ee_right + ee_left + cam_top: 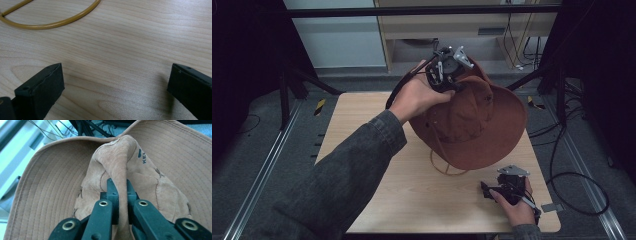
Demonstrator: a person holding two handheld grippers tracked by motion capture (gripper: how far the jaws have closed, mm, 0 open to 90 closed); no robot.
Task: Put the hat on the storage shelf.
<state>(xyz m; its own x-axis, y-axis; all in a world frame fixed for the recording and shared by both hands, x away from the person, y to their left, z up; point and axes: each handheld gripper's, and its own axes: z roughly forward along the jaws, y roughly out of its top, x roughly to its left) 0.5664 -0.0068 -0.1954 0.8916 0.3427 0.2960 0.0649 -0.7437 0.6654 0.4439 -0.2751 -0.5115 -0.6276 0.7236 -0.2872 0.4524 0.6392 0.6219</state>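
The hat (140, 195) is pinched at its crown: a ridge of the brown cloth runs up between the two black jaws of the left gripper (119, 185), which press it from both sides. Around that fold the crown spreads out wrinkled, and beyond it the stitched brim curves wide to either side.

From the high view, the left gripper (447, 67) sits at the hat's (472, 120) far upper side, with the left hand (414, 97) wrapped around it and a dark sleeve (347, 175) leading back to the bottom edge. The hat hangs tilted over the middle of the table (412, 195), its brim low toward the near side. A yellow cord (447, 167) loops down from it onto the wood.

The right gripper (492, 190) rests on the table near its right front corner, apart from the hat, held by the right hand (517, 207). Its jaws stand spread wide over bare wood, with the cord (50, 23) curving just ahead of them.
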